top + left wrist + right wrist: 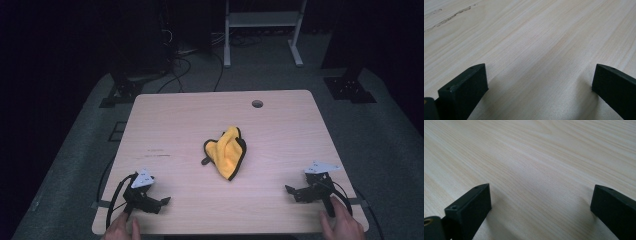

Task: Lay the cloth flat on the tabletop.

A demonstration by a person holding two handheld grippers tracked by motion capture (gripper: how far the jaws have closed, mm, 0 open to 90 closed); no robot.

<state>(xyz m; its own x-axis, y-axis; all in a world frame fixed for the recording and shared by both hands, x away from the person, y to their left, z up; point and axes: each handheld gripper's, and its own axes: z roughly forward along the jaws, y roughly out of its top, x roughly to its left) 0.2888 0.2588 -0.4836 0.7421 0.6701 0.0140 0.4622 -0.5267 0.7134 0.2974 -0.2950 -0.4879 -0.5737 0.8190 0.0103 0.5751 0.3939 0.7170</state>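
A crumpled yellow cloth (227, 151) with a dark border lies in the middle of the light wooden table (280, 130). My left gripper (159, 204) rests on the table near the front left corner, well short of the cloth, its jaws pointing right. My right gripper (294, 193) rests near the front right corner, jaws pointing left toward the centre. In the left gripper view my left gripper (540, 77) stands open over bare wood. In the right gripper view my right gripper (541, 197) is equally wide, with nothing between the jaws. A hand holds each one from the front edge.
A round cable hole (257, 104) sits near the table's far edge. Faint scuff marks (157, 152) show left of the cloth. Beyond the table, on grey carpet, stand a white frame (262, 30), dark stand feet (350, 87) and loose cables (185, 65).
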